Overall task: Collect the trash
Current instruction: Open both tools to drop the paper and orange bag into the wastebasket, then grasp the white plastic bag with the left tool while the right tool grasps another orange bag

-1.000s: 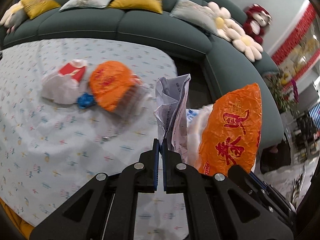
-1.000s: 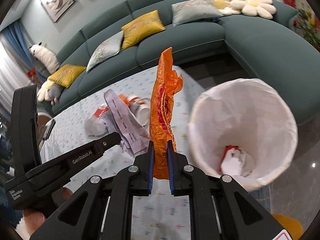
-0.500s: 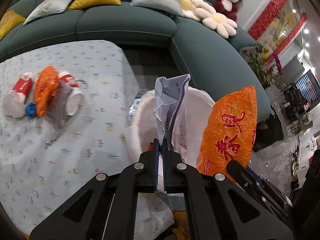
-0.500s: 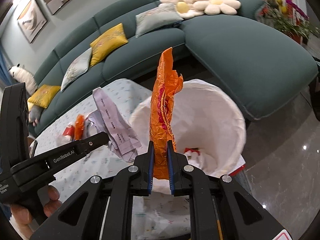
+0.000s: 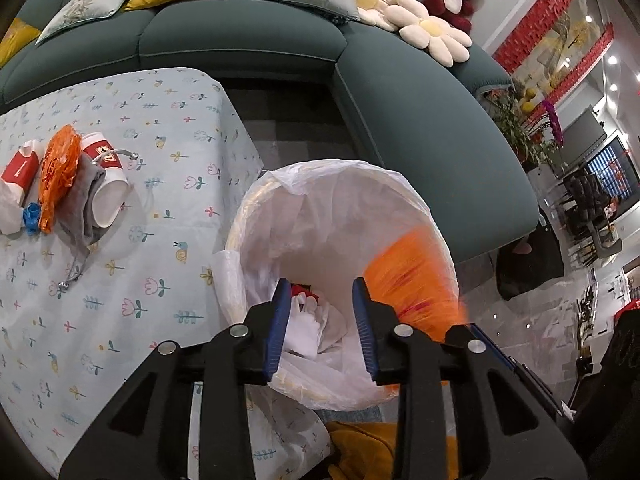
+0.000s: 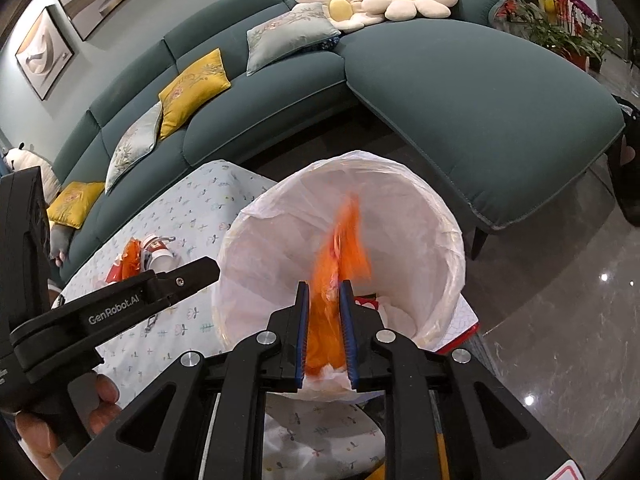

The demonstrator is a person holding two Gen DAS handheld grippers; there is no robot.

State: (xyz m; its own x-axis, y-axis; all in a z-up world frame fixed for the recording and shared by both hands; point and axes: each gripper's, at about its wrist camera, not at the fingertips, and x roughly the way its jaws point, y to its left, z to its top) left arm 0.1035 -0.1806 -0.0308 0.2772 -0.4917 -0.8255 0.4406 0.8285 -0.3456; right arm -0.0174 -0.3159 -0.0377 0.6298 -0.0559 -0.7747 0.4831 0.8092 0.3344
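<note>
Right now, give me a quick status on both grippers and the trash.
Left gripper just opened, empty. Right gripper opening, orange wrapper blurred between its jaws, over the lined bin. Nothing blocking.

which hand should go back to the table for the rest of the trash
Left, probably. The left gripper is open with nothing between its pads, and the table lies on its side. The right gripper, jaws just opening, has the blurred orange wrapper between them over the bin.
</note>
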